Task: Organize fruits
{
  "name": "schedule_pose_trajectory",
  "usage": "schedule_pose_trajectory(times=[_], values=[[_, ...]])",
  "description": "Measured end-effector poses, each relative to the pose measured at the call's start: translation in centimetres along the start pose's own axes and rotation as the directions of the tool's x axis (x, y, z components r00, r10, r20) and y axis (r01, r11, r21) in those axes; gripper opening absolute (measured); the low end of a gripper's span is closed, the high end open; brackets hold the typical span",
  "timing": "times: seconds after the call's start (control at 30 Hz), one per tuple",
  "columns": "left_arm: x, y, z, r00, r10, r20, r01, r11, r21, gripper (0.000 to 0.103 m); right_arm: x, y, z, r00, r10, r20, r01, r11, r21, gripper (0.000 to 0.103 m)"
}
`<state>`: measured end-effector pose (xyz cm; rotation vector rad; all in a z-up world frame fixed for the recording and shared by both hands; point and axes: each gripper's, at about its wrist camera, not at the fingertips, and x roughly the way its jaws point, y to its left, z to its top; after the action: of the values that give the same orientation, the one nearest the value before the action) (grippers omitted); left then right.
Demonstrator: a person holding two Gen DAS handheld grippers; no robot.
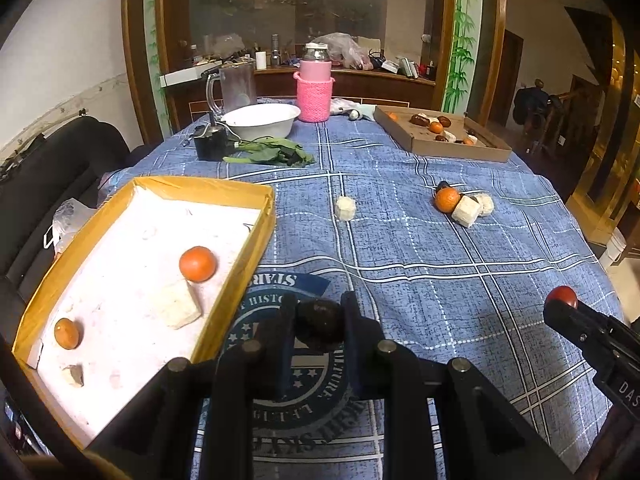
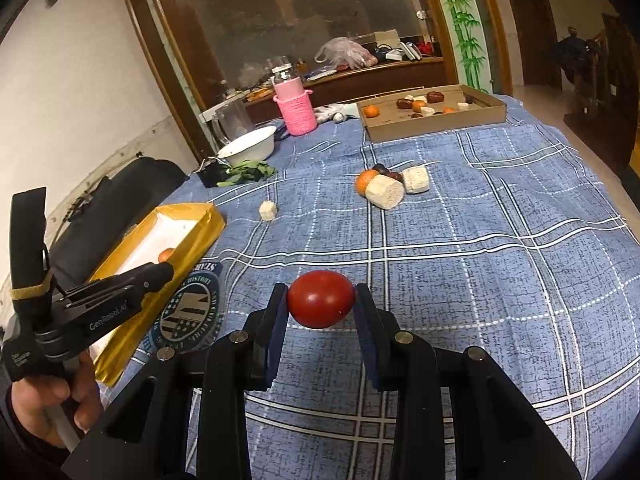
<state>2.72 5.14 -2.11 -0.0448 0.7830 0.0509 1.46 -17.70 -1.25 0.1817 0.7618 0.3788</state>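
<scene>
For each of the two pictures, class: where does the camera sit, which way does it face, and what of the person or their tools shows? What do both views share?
Left wrist: rides the left hand-held gripper, facing down across the table; it clamps a dark fruit beside the yellow box.
Right wrist: rides the right hand-held gripper clamping a red fruit; a hand shows.
Shared: yellow box, pink holder, brown tray.

Indoor artificial light, moderate to dim; both views are noisy and soft in colour. The tablecloth (image 1: 440,240) is evenly lit near its centre, darker toward its near edge, where the grippers cast broad, soft shadows. The glass panel (image 1: 304,8) beyond the tablecloth carries hazy, dull reflections. Warm glare shows to the far right of the tablecloth. Fisheye distortion bends straight lines around the tablecloth; corners vignette to black. Background detail is soft.
</scene>
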Motion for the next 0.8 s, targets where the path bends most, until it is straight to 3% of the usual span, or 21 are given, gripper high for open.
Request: schedule_pose_trajectory(times=[0.8], values=[[-0.4, 1.4, 0.0, 0.999, 0.033, -0.004, -0.033, 0.999, -0.021, 0.024, 0.3, 1.3, 0.3, 0.998, 0.064, 0.012, -0.064, 0.998, -0.012, 0.032]])
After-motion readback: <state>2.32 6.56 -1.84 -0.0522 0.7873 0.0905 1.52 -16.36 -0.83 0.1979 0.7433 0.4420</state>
